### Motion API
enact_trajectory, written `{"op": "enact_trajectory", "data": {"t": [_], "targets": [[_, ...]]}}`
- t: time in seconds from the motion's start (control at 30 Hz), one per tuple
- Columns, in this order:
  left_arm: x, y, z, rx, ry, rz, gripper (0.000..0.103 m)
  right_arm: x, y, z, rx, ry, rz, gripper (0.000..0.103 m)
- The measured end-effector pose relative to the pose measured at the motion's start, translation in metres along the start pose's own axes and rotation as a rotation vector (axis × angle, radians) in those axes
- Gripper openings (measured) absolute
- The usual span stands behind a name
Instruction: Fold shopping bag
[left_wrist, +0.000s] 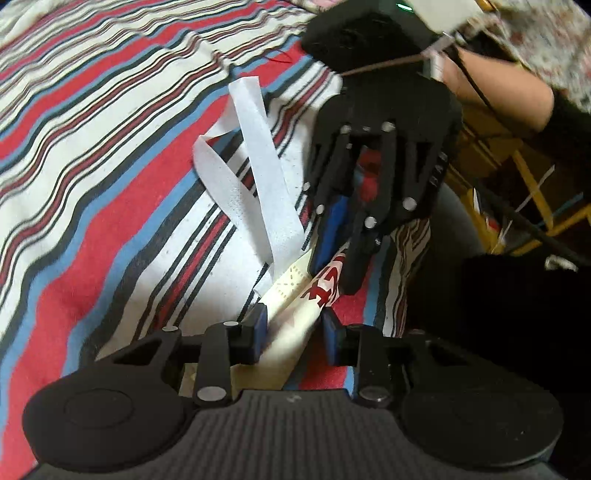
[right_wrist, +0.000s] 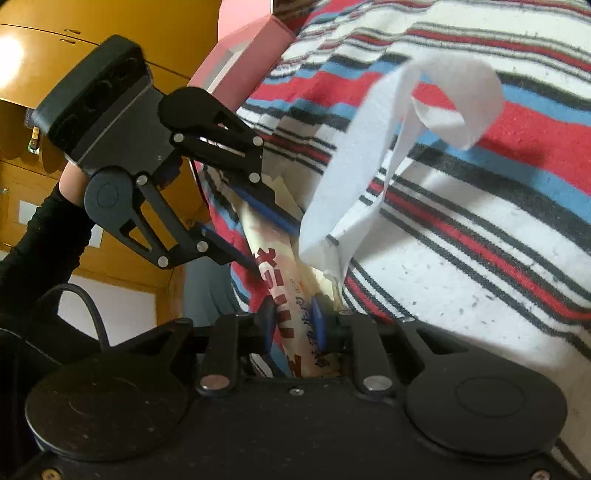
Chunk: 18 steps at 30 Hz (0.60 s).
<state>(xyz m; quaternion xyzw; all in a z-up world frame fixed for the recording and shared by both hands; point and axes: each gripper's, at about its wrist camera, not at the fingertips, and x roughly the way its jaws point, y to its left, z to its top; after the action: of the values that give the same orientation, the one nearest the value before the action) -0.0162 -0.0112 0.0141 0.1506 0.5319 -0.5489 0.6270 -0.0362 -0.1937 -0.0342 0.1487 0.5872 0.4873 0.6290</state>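
Observation:
The shopping bag is cream with red print and is gathered into a narrow roll. Its white handles loop loosely above the striped bedspread. In the left wrist view my left gripper is shut on the near end of the roll, blue pads on both sides. Just beyond it, my right gripper comes down from above and clamps the roll. The right wrist view shows my right gripper shut on the bag, my left gripper gripping it further along, and the handles hanging to the right.
The bedspread fills the working area. A pink box lies at its far edge. Yellow cupboards stand beyond the bed, and yellow furniture is at the right. A forearm and a black sleeve hold the grippers.

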Motion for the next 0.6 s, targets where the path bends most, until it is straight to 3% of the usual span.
{"op": "enact_trajectory", "data": {"t": [0.17,0.37,0.5,0.6], "targets": [[0.001,0.015,-0.010,-0.141,-0.036,-0.055,0.031,-0.007,0.046,-0.041,-0.187,-0.169,-0.205,0.019],[-0.002,0.021,-0.017,-0.226,-0.049,-0.074,0.031,-0.013,0.076,-0.071,-0.273,-0.303,-0.375,0.024],[-0.004,0.029,-0.016,-0.264,-0.050,-0.098,0.031,-0.033,0.103,-0.080,-0.433,-0.426,-0.492,0.024],[-0.007,0.031,-0.016,-0.271,-0.047,-0.103,0.031,-0.018,0.119,-0.086,-0.537,-0.427,-0.523,0.009]]}}
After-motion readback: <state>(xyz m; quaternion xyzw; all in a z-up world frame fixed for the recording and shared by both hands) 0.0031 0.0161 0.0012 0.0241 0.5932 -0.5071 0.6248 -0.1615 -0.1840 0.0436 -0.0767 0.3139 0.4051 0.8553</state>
